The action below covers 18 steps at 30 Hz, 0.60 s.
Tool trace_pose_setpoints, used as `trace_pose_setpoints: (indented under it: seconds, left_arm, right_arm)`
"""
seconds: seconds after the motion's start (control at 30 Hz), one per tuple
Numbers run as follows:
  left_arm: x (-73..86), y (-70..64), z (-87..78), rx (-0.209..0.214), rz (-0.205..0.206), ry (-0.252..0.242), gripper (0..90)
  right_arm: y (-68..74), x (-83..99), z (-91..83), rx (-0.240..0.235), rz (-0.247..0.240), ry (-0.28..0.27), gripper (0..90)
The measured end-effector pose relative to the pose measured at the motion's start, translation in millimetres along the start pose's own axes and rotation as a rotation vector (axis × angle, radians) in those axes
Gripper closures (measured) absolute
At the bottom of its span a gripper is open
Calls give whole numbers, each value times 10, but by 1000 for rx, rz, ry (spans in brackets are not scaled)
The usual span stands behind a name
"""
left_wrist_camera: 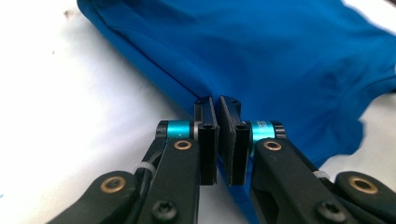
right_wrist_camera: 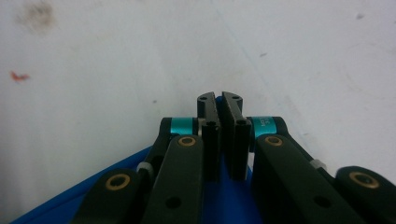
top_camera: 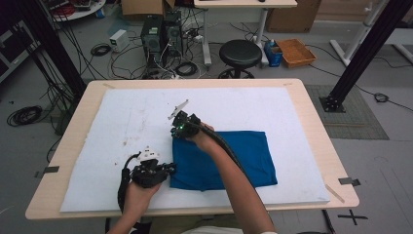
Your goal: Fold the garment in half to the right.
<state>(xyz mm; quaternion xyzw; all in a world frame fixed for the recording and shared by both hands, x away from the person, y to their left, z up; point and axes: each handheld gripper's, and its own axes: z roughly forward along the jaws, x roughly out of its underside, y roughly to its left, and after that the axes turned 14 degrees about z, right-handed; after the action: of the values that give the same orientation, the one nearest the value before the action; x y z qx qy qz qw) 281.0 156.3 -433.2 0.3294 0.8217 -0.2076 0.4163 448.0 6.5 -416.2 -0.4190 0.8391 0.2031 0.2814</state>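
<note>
We are folding the blue cloth (top_camera: pixel 229 158), which lies as a folded rectangle in the lower middle of the high view, on the white mat (top_camera: pixel 122 122) that covers the table (top_camera: pixel 311 122). Our left gripper (top_camera: pixel 171 169) sits at the cloth's lower left corner; in the left gripper view its jaws are pressed nearly together with the folded blue edge running between them, so we judge it is pinching that edge (left_wrist_camera: pixel 187 88). Our right gripper (top_camera: pixel 176 130) sits at the cloth's upper left corner; in the right gripper view its jaws are also pressed together, with a sliver of blue between the tips, so it pinches that corner (right_wrist_camera: pixel 218 99).

To do this fold well, we keep both pinches firm and lift the two corners together, level with each other. We carry the left edge across toward the right of the frame without stretching the fabric, and we lay it down so the edges line up before we let go.
</note>
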Motion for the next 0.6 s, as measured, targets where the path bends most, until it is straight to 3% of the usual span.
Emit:
trace_pose_setpoints:
  seconds: [0.13,0.23,0.4,0.5,0.57,0.6]
  left_arm:
    - [-68,-18,-27,62,-21,-75,858]
    - [-165,-72,-35,97,11,-119,857]
    - [-371,-207,47,155,50,-145,858]
    - [-510,-280,165,201,50,-160,858]
    - [-546,-302,197,207,51,-161,858]
    - [-644,-365,279,229,61,-156,857]
  right_arm:
    - [-54,14,-189,-28,25,-73,868]
    - [-99,65,-342,-39,40,-110,868]
    - [-218,210,-576,-50,70,-172,868]
    - [-324,318,-750,-42,92,-215,868]
    - [-363,357,-813,-41,107,-224,868]
    - [-462,446,-936,-32,130,-250,868]
